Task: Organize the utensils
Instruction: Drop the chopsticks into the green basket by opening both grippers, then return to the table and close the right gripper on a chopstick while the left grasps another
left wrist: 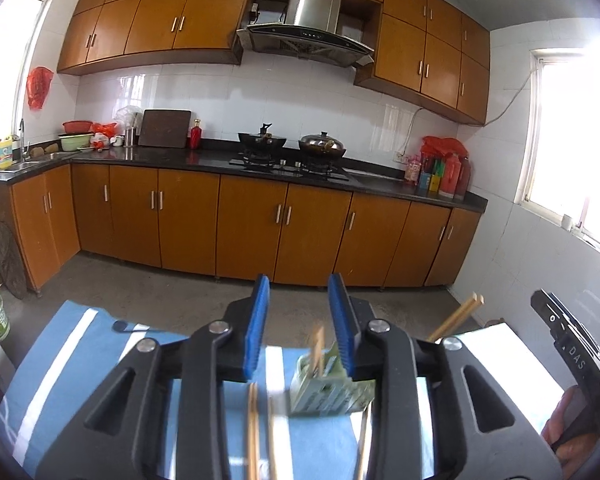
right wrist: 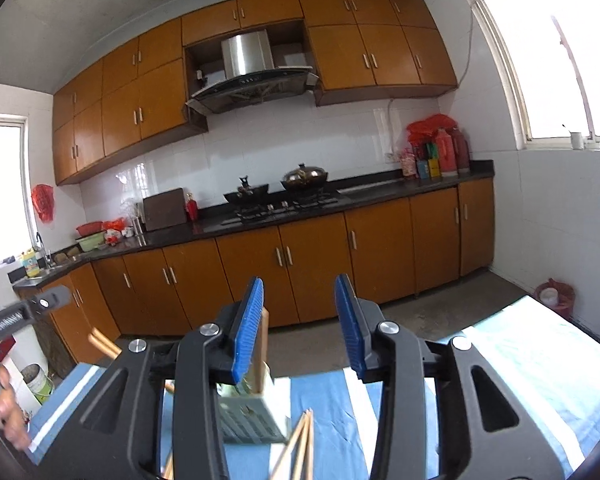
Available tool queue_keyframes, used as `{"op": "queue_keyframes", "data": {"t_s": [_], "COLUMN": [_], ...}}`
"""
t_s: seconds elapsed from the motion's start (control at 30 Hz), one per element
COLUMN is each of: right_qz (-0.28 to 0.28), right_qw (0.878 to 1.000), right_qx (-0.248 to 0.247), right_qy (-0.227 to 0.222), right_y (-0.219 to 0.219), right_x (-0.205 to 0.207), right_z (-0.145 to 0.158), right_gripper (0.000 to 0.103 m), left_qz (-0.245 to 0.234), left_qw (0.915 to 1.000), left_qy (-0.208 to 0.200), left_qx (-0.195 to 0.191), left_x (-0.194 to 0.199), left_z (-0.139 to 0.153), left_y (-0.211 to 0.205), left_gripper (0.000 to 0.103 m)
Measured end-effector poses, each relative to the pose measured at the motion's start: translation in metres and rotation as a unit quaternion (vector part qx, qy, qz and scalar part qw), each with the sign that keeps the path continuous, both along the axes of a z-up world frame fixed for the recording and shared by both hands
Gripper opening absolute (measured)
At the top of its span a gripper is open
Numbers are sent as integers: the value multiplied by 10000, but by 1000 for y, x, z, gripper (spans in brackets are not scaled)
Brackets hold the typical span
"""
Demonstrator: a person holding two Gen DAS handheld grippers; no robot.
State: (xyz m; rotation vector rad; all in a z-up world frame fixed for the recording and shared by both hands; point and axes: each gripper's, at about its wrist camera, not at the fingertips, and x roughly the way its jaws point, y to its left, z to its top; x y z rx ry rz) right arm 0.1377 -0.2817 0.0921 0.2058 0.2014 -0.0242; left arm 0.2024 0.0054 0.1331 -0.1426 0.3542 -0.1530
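A: Left cam?
B: My left gripper [left wrist: 302,330] is parted, holding nothing; grey utensil holder [left wrist: 328,390] w/ chopsticks [left wrist: 317,347] sits just below, on the striped worktop [left wrist: 80,356].
A: Right cam?
B: Right gripper [right wrist: 302,328] parted too, holder below-left.

Work surface: a table covered by a blue cloth with white stripes [left wrist: 80,344], filling the lower part of both wrist views. Directly on the cloth, at lower centre, stands a grey-green slotted utensil holder [left wrist: 328,392]. Loose wooden chopsticks [right wrist: 300,448] lie on the cloth just beside it. A dark-handled utensil [left wrist: 130,328] lies at the cloth's far edge, left of centre.
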Motion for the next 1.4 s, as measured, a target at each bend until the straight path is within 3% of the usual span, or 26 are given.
{"op": "queue_keyframes", "data": {"t_s": [0.13,0.27,0.4,0.47,0.63,0.73,0.87,1.0,1.2,1.4], "right_qz": [-81,74,625,878,1087,1055,859,443,421,461], "right_qw": [9979,9895,9716,9619,9424,9362,9379,9405,9418,9423], "right_qx": [-56,-48,79,-49,-255,-284,-639,-519,-548,-584], "right_qy": [635,1439,2280,2588,3154,3341,3300,3328,3291,3264], "right_y": [-15,-17,4,18,47,51,51,27,19,21], "right_x": [-7,3,18,22,30,34,31,36,33,33], "right_z": [-35,-81,-132,-153,-193,-208,-209,-210,-211,-211], "right_gripper": [39,39,38,33,25,25,8,7,7,7], "left_qz": [105,298,327,271,78,-32,-238,-447,-592,-628], "left_qw": [9996,9957,9877,9831,9761,9730,9682,9620,9543,9527], "left_qy": [229,781,1467,1769,2150,2296,2485,2687,2903,2945], "left_qx": [111,389,423,378,303,241,189,178,386,405], "left_x": [-23,-26,-16,-13,-14,-15,-10,-8,-2,1], "left_z": [-26,-75,-123,-146,-178,-190,-202,-215,-231,-237], "left_y": [22,43,57,62,63,63,54,42,26,19], "left_gripper": [33,33,33,33,33,33,33,30,17,17]}}
